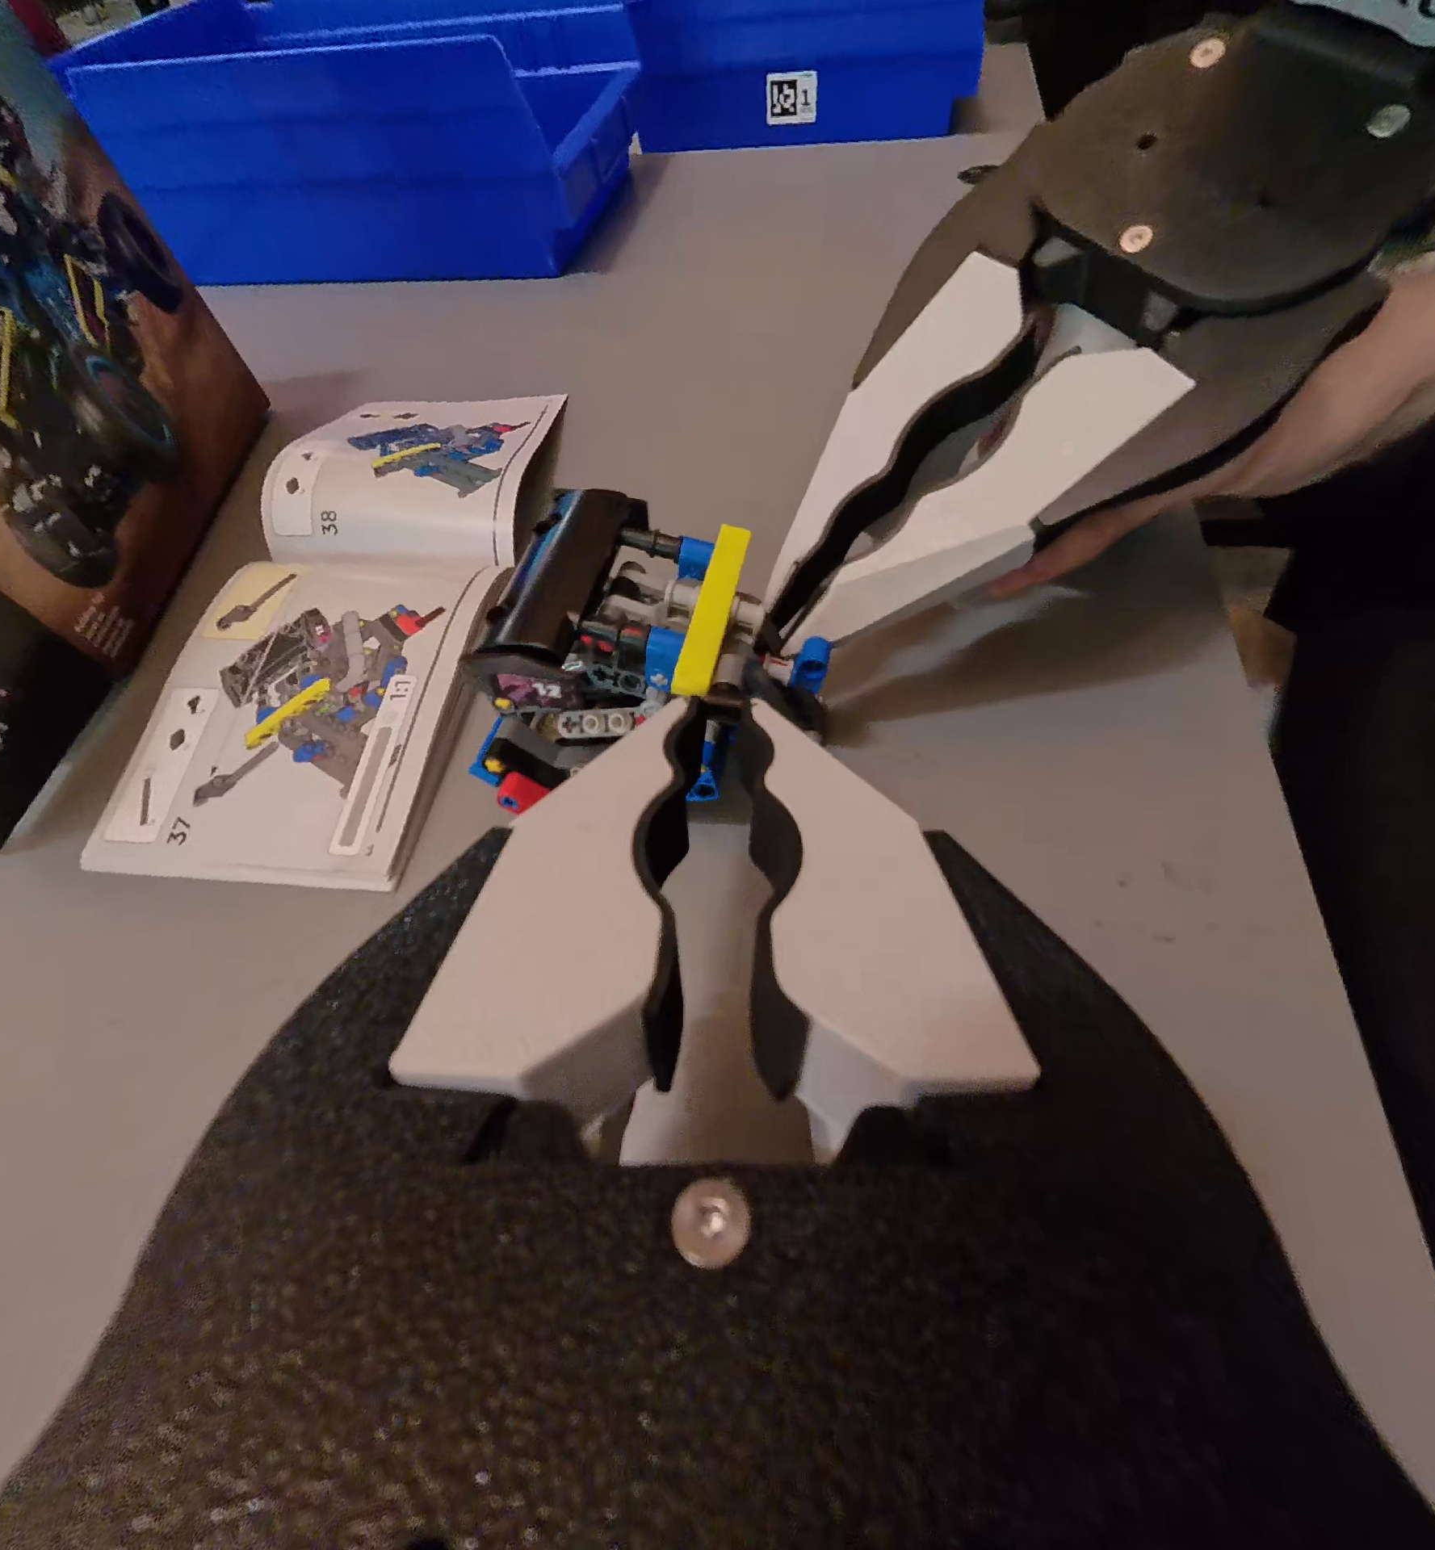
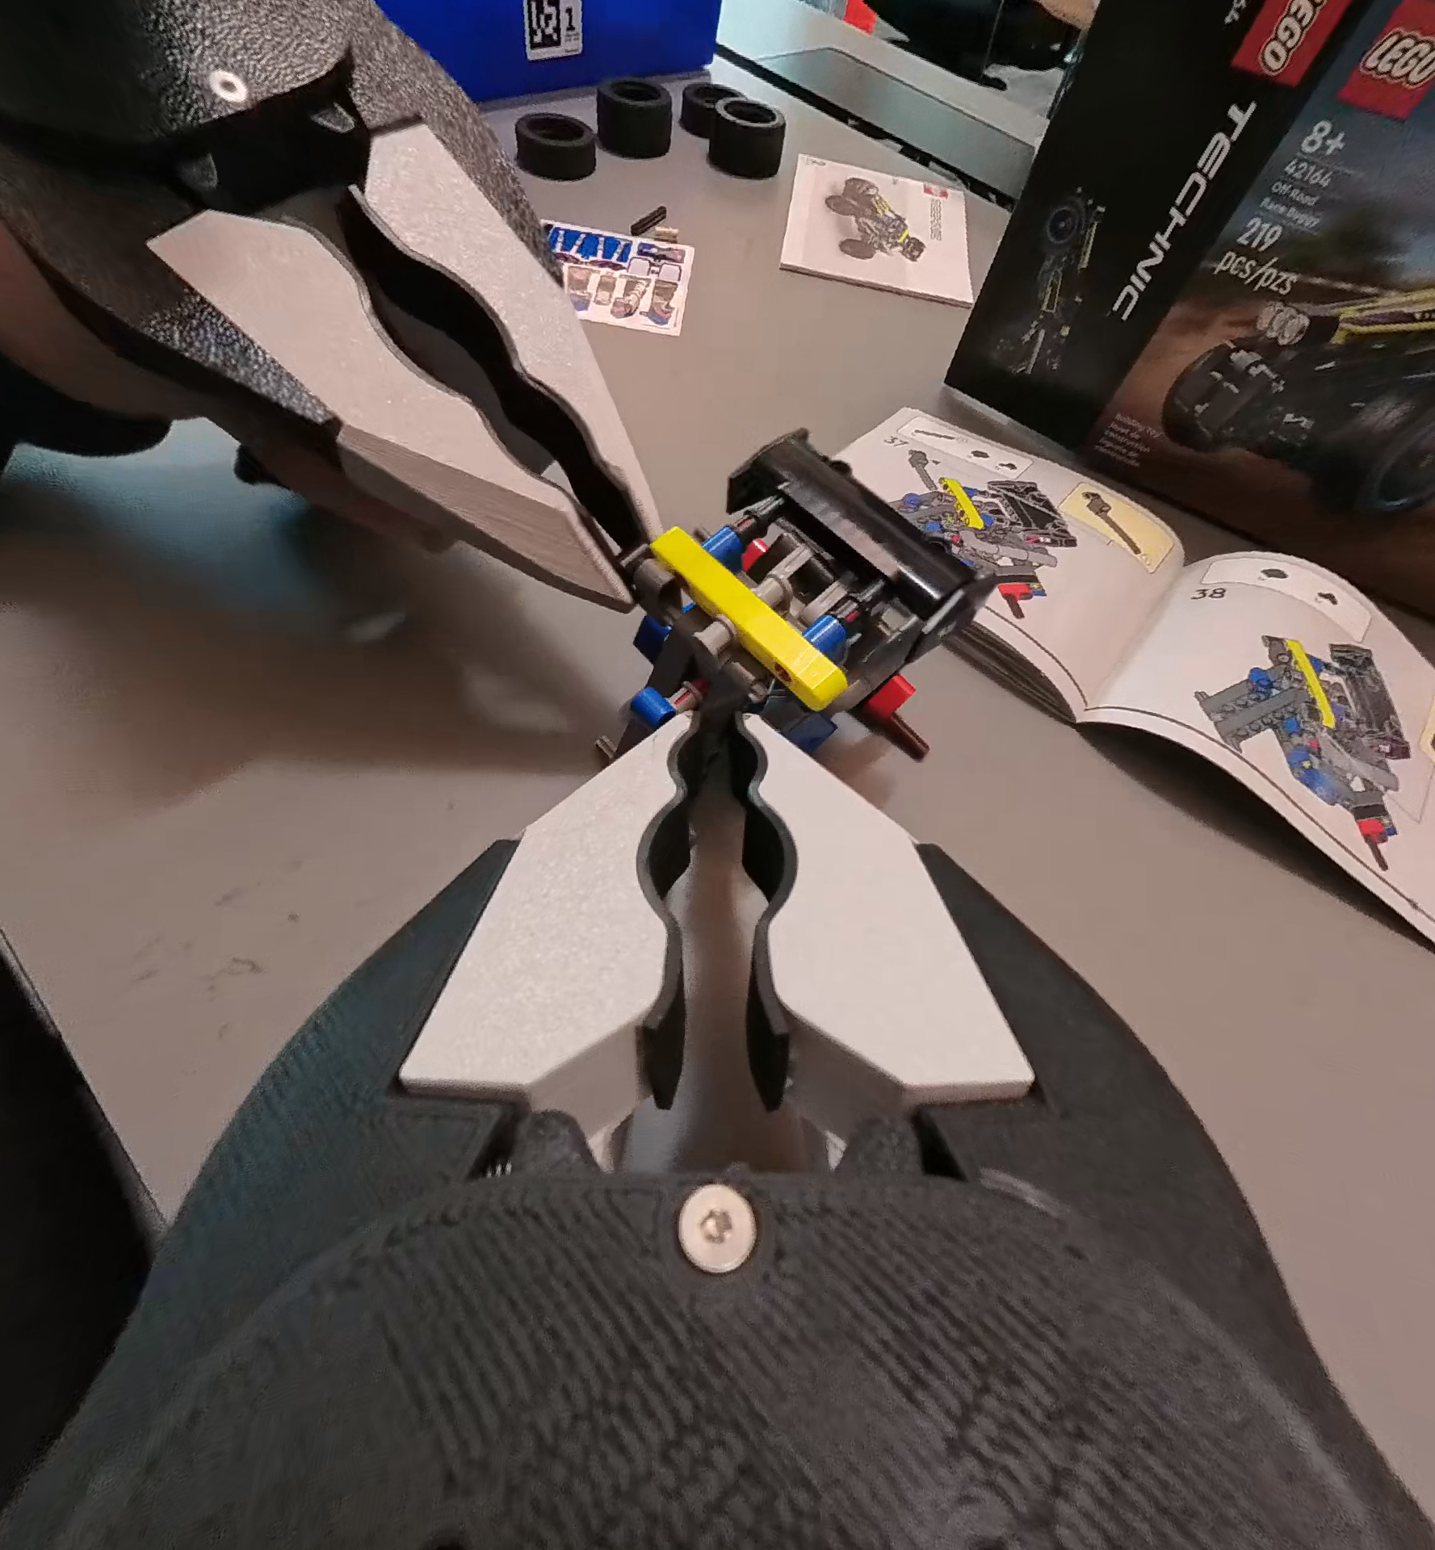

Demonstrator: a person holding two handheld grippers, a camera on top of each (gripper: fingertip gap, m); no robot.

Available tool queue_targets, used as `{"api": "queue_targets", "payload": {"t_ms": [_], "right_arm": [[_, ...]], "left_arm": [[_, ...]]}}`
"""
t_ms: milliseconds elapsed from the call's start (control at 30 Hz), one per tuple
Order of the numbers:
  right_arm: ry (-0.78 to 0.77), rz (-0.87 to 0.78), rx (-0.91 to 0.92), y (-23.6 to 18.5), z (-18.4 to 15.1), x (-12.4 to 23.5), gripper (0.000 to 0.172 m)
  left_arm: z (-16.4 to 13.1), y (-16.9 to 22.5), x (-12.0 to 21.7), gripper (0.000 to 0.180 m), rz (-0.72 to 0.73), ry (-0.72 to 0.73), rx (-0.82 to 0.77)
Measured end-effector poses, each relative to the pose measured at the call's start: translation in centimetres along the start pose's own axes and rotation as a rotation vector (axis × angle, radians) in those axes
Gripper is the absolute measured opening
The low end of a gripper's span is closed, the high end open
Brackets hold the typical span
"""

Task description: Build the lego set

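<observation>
Left wrist view: the left gripper (image 1: 718,713) pinches a dark piece at the near end of the brick model (image 1: 613,654) on the grey table (image 1: 1032,839), below its yellow beam (image 1: 709,612). An open printed booklet (image 1: 319,671) lies beside the model (box cut off at left).

Right wrist view: the right gripper (image 2: 718,725) is pressed together on a thin black part of the model; what lies beneath is hidden. Bare table lies to the left.

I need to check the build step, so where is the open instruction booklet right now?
The open instruction booklet lies flat on the grey table, right of the brick model in the right wrist view, with the toy box standing just behind it.
</observation>
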State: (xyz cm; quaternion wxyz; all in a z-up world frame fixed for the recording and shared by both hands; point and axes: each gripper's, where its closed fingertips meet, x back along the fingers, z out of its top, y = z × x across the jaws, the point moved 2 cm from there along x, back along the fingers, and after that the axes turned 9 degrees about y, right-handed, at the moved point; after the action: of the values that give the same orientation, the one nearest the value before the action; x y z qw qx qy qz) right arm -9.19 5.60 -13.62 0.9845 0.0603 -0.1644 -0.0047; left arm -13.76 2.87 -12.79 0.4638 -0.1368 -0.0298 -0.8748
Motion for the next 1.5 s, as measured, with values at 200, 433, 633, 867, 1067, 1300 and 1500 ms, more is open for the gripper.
{"api": "queue_targets", "payload": {"t_ms": [200, 433, 633, 867, 1067, 1300, 1500], "right_arm": [[-0.003, -0.024, 0.007, 0.3, 0.0, -0.2, 0.002], [-0.005, -0.028, 0.005, 0.4, 0.0, -0.2, 0.002], [-0.071, 0.031, 0.019, -0.4, -0.8, -0.7, 0.006], [-0.075, 0.036, 0.022, -0.4, -0.9, -0.7, 0.005], [-0.048, 0.043, -0.038, 0.1, -0.6, -0.5, 0.008], [-0.075, 0.07, -0.018, -0.3, -0.9, -0.9, 0.008], [-0.078, 0.063, -0.012, -0.3, -0.8, -1.2, 0.005]], "left_arm": [[-0.4, 0.1, 0.0, 0.013, -0.002, -0.014, -0.09], [-0.6, 0.4, 1.2, 0.004, -0.028, -0.087, -0.152], [-0.7, 0.4, 0.5, 0.001, -0.009, -0.079, -0.124], [-1.3, 0.4, 0.3, 0.008, 0.006, -0.128, -0.14], [-0.5, 0.1, 0.4, 0.008, 0.027, -0.082, -0.097], [-0.4, 0.4, -0.4, 0.007, 0.031, -0.062, -0.092], [-0.5, 0.5, -0.7, 0.004, 0.033, -0.07, -0.105]]}}
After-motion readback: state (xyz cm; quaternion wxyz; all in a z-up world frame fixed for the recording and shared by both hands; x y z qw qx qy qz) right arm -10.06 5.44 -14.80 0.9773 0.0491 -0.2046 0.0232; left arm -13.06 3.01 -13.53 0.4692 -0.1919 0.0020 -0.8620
